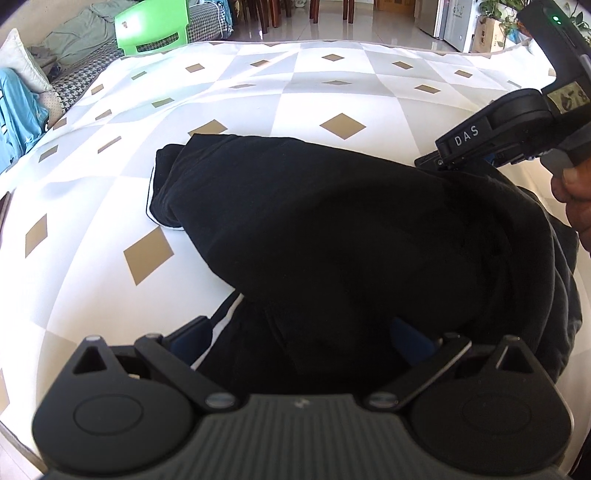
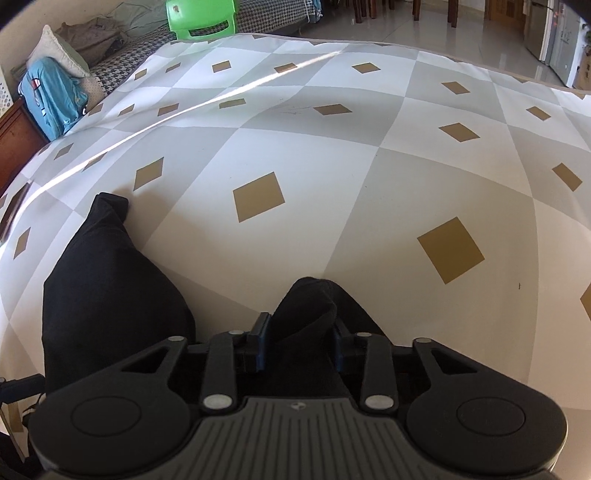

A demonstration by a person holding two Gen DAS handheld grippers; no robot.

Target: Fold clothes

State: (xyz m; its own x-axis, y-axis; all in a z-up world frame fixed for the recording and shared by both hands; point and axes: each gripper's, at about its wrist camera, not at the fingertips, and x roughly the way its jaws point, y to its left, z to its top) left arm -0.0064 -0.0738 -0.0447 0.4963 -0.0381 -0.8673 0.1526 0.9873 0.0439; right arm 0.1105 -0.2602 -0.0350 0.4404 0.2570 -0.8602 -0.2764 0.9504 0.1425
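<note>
A black garment (image 1: 332, 229) with a thin white trim lies bunched on the checked tablecloth (image 1: 258, 92). My left gripper (image 1: 299, 338) stands open at the garment's near edge; its blue pads are wide apart with cloth lying between them. My right gripper (image 2: 301, 339) is shut on a raised fold of the black garment (image 2: 306, 306). Another part of the garment (image 2: 110, 288) stretches away to the left in the right wrist view. In the left wrist view the right gripper (image 1: 428, 162) sits on the garment's far right edge, held by a hand (image 1: 576, 199).
The tablecloth (image 2: 332, 166) with gold diamonds stretches far ahead and to the right. A green plastic chair (image 1: 151, 26) stands past the far edge. A sofa (image 1: 74, 74) with cushions and a blue garment (image 1: 18, 110) runs along the left side.
</note>
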